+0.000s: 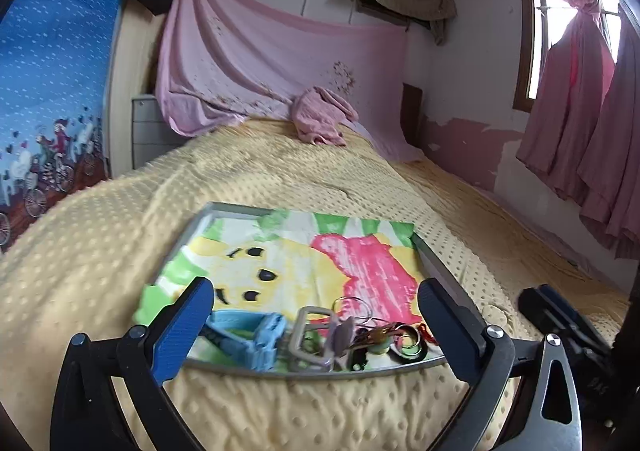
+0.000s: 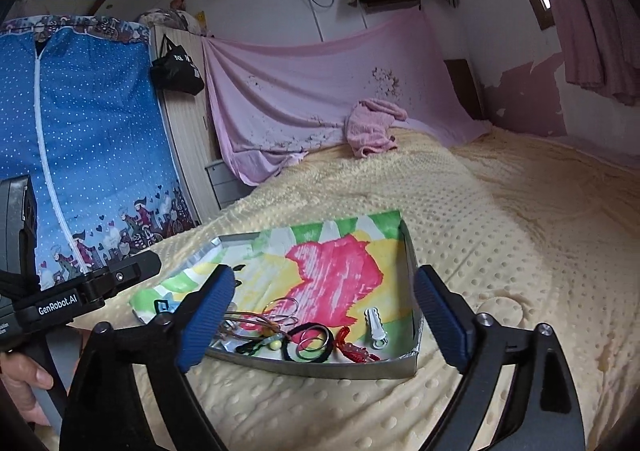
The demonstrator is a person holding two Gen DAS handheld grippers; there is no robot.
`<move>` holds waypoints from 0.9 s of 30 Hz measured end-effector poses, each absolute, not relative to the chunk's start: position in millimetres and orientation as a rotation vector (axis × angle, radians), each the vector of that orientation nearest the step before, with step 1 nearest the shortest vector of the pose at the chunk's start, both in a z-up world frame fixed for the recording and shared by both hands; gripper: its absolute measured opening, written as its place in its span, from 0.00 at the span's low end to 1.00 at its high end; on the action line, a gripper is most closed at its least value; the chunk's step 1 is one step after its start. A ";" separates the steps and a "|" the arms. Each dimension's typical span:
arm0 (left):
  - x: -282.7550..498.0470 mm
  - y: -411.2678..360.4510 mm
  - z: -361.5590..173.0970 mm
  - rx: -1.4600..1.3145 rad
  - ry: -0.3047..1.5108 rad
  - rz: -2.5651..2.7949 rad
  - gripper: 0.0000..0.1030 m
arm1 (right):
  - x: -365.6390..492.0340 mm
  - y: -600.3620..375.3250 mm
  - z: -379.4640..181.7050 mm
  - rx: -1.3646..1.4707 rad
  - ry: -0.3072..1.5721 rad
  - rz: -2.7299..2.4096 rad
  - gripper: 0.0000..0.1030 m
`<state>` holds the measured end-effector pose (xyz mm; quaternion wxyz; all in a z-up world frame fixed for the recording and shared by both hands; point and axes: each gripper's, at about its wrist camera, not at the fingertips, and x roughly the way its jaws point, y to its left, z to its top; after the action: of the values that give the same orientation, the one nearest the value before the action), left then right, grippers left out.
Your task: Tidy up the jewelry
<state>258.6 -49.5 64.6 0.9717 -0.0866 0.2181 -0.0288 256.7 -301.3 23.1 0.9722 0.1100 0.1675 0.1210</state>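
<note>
A shallow grey tray [image 1: 440, 275] lined with a cartoon cloth sits on the yellow bed; it also shows in the right wrist view [image 2: 412, 251]. Jewelry lies in a heap at its near edge: a blue strap [image 1: 244, 335], a grey buckle [image 1: 308, 339], rings and bangles [image 1: 408, 343]. In the right wrist view I see a black band [image 2: 308, 343], a white hair clip [image 2: 376, 327], a red charm [image 2: 352, 347] and thin bangles [image 2: 280, 309]. My left gripper [image 1: 316, 315] is open just above the heap. My right gripper [image 2: 324, 303] is open over the tray's near part.
The yellow dotted blanket [image 2: 500, 235] covers the bed all around the tray. A pink towel [image 2: 372, 127] lies at the head of the bed below a pink sheet [image 2: 312, 75]. A blue fabric wardrobe [image 2: 80, 139] stands at the left. Pink curtains [image 1: 580, 131] hang at the right.
</note>
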 end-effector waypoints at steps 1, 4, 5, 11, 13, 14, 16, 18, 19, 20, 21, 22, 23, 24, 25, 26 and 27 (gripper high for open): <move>252.8 -47.7 65.8 -0.173 0.430 -0.055 1.00 | 251.6 -301.4 25.2 0.221 0.329 0.244 0.92; 233.8 -41.1 67.2 -0.178 0.397 -0.044 1.00 | 233.4 -301.9 31.1 0.226 0.307 0.246 0.94; 227.0 -38.8 66.7 -0.177 0.391 -0.038 1.00 | 226.0 -303.0 34.3 0.226 0.298 0.248 0.94; 188.3 -31.1 64.5 -0.162 0.353 -0.002 1.00 | 193.1 -299.9 47.8 0.185 0.280 0.264 0.98; 176.9 -28.1 64.8 -0.162 0.343 0.008 1.00 | 182.2 -295.9 52.0 0.167 0.275 0.265 0.99; 171.0 -26.4 64.9 -0.161 0.338 0.016 1.00 | 173.1 -293.7 54.3 0.154 0.270 0.263 0.99; 161.3 -23.7 66.3 -0.158 0.328 0.029 1.00 | 162.1 -291.9 57.5 0.143 0.261 0.260 0.99; 150.0 -21.5 67.0 -0.149 0.320 0.046 1.00 | 148.8 -291.4 59.4 0.143 0.259 0.255 0.99; 145.0 -20.5 68.0 -0.146 0.317 0.055 1.00 | 143.0 -291.2 59.9 0.141 0.260 0.255 0.99; 140.1 -19.8 68.2 -0.144 0.314 0.060 1.00 | 137.0 -290.1 60.1 0.132 0.263 0.248 0.99; 133.8 -19.3 68.5 -0.138 0.310 0.059 1.00 | 132.3 -289.7 59.9 0.125 0.264 0.244 0.99; 128.2 -19.1 69.0 -0.131 0.305 0.061 1.00 | 126.4 -288.8 60.1 0.119 0.266 0.244 0.99; 123.6 -19.4 69.1 -0.126 0.302 0.064 1.00 | 123.6 -287.3 61.2 0.116 0.267 0.245 0.99; 118.0 -18.8 68.7 -0.122 0.300 0.065 1.00 | 118.8 -286.0 61.7 0.112 0.269 0.247 0.98; 113.2 -17.9 68.3 -0.122 0.299 0.066 1.00 | 114.3 -284.8 61.6 0.107 0.269 0.249 0.99; 109.2 -17.3 68.2 -0.122 0.298 0.067 1.00 | 107.4 -283.1 62.0 0.101 0.269 0.247 0.99; 104.2 -16.1 67.2 -0.122 0.297 0.067 1.00 | 103.7 -281.2 62.0 0.098 0.267 0.247 0.99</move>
<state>104.2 -16.1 67.2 0.9866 -0.0607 0.1479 0.0335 103.7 -281.2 62.0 0.9823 0.0485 0.1328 0.1225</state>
